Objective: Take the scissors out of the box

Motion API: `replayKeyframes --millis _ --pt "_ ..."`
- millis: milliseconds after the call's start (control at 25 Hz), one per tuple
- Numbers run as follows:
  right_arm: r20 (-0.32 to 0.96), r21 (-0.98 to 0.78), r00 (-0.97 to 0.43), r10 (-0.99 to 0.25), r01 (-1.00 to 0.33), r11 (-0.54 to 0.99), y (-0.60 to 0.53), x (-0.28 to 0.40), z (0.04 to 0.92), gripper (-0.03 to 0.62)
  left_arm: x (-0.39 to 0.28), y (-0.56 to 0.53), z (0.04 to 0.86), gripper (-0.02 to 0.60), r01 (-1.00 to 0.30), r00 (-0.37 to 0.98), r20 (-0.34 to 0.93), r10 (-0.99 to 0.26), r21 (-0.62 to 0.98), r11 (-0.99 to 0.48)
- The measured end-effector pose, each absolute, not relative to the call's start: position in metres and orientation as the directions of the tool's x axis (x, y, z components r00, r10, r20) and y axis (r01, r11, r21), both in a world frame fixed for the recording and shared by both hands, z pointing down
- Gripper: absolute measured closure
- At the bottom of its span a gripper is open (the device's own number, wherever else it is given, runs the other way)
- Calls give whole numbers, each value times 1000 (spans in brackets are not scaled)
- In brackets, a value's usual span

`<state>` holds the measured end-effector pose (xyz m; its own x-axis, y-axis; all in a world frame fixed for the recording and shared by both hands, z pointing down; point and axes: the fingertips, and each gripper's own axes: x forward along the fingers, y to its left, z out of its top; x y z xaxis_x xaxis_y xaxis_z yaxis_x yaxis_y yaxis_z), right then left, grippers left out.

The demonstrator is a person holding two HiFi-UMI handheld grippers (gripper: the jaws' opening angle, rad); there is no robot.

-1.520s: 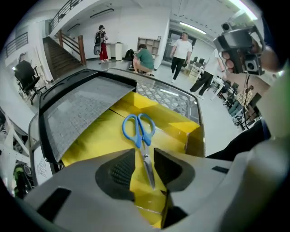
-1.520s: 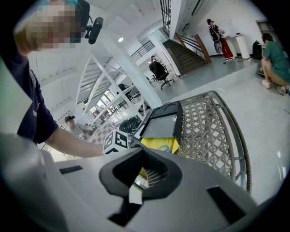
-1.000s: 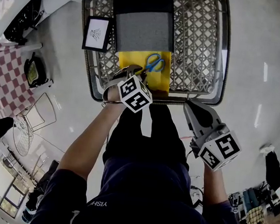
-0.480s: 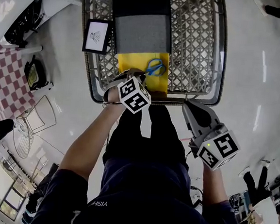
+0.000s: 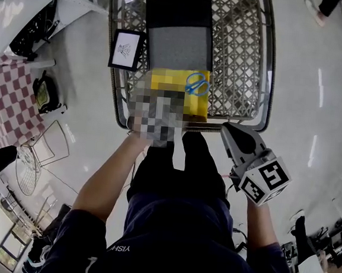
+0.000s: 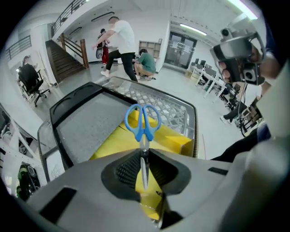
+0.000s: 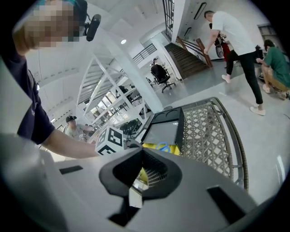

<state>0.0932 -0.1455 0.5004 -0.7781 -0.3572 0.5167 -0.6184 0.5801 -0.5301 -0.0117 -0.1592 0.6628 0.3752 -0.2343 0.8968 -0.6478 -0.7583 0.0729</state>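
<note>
Head view: blue-handled scissors are over the yellow box, near the wire basket front rim, with open mesh to the right. My right gripper is just outside that rim.

Left gripper view: my left gripper jaws have just been closing and now pinch the steel blades, handles pointing away.

Right gripper view: jaws pressed together, empty.
</note>
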Motion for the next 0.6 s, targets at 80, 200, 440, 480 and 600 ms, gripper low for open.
replayKeyframes --millis 80,200,440,480,600 --pt "512 -524 -780 -360 -616 589 -148 88 495 577 -15 -163 646 508 -656 397 880 -260 74 -751" --pt "507 -509 -780 -368 -615 602 -152 81 488 577 -19 -170 620 509 -673 430 851 -301 80 -735" --pt "483 -483 -785 -389 -609 629 -167 59 452 577 -36 -187 555 508 -703 484 785 -387 85 -707" --pt "478 -476 -785 -394 -609 634 -170 55 445 577 -39 -188 544 508 -706 493 772 -401 87 -703" --pt "462 -458 -787 -408 -606 651 -172 52 436 577 -40 -189 520 508 -713 512 737 -441 78 -697"
